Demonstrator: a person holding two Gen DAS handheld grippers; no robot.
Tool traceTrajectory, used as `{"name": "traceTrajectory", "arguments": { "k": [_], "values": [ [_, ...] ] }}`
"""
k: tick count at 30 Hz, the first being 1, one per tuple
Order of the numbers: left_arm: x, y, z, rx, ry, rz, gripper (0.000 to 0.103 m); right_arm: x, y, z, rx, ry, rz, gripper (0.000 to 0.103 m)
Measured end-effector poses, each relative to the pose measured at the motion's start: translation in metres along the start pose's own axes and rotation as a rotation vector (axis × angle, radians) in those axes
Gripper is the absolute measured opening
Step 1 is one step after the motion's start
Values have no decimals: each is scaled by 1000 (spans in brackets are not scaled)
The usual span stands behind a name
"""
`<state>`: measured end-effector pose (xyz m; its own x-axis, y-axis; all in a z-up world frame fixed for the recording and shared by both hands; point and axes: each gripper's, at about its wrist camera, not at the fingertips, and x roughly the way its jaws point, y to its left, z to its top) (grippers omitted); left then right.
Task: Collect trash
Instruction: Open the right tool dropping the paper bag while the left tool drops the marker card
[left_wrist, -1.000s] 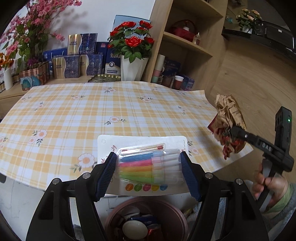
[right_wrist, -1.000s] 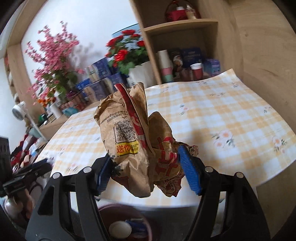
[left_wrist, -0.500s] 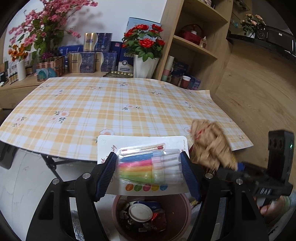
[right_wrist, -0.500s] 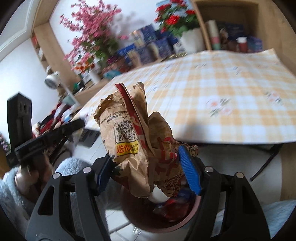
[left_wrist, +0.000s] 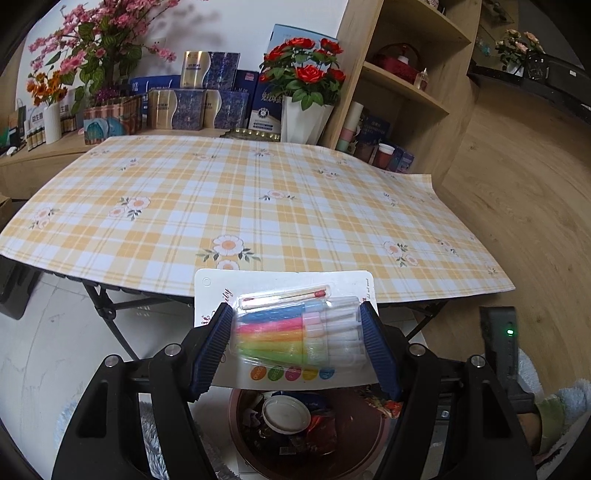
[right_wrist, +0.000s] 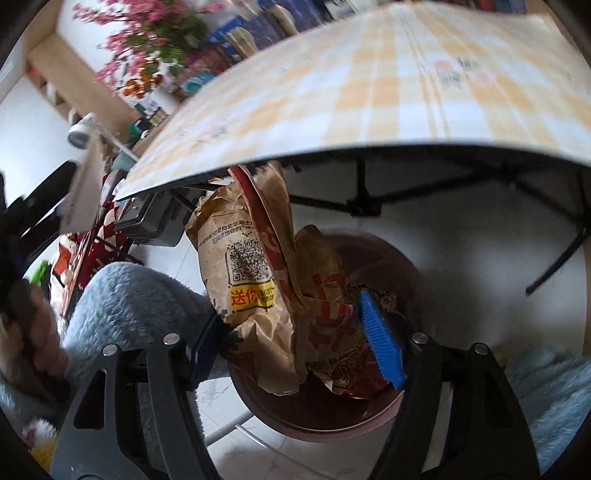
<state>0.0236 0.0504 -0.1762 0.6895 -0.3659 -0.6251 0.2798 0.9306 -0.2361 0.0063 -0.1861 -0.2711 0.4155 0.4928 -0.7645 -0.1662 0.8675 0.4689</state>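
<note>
My left gripper (left_wrist: 295, 314) is shut on a blister pack of coloured candles (left_wrist: 291, 332) with a match on its white card, held just off the table's front edge above a brown-pink bin (left_wrist: 373, 443). The bin holds a white lid and wrappers. In the right wrist view my right gripper (right_wrist: 288, 310) hangs below the table edge, right over the bin (right_wrist: 406, 266). A crumpled brown paper bag (right_wrist: 240, 258) with red print stands between its blue pads (right_wrist: 380, 339). The jaws are opening, and the pads still touch the bag.
The table with a yellow plaid cloth (left_wrist: 258, 206) stretches ahead on black folding legs (right_wrist: 362, 192). A white vase of red roses (left_wrist: 303, 114), boxes and a wooden shelf (left_wrist: 406, 85) stand behind it. A fuzzy blue sleeve (right_wrist: 129, 295) lies left of the bin.
The right gripper has sunk with the paper bag from table height to below the table edge, over the bin. The left gripper drew back from the table with the candle pack.
</note>
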Motion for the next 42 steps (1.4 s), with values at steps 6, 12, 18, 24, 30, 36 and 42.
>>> {"name": "traceTrajectory", "arguments": {
  "k": [6, 12, 18, 24, 30, 36, 42],
  "values": [
    [14, 3, -9, -24, 29, -10, 68, 10, -6, -3, 18, 8, -47, 92],
    [35, -20, -19, 75, 96, -17, 68, -5, -20, 3, 22, -69, -176, 96],
    [62, -38, -31, 155, 182, -15, 68, -16, -51, 7, 133, -118, -304, 97],
    [90, -33, -39, 122, 276, -8, 68, -23, -78, 4, 247, -127, -348, 97],
    [115, -29, -49, 107, 372, 29, 68, -28, -89, 0, 288, -130, -358, 97],
    [133, -16, -57, 33, 438, 39, 71, -29, -85, 0, 269, -131, -358, 97],
    [138, -13, -60, 24, 457, 55, 83, -29, -83, 0, 269, -128, -359, 97]
  ]
}}
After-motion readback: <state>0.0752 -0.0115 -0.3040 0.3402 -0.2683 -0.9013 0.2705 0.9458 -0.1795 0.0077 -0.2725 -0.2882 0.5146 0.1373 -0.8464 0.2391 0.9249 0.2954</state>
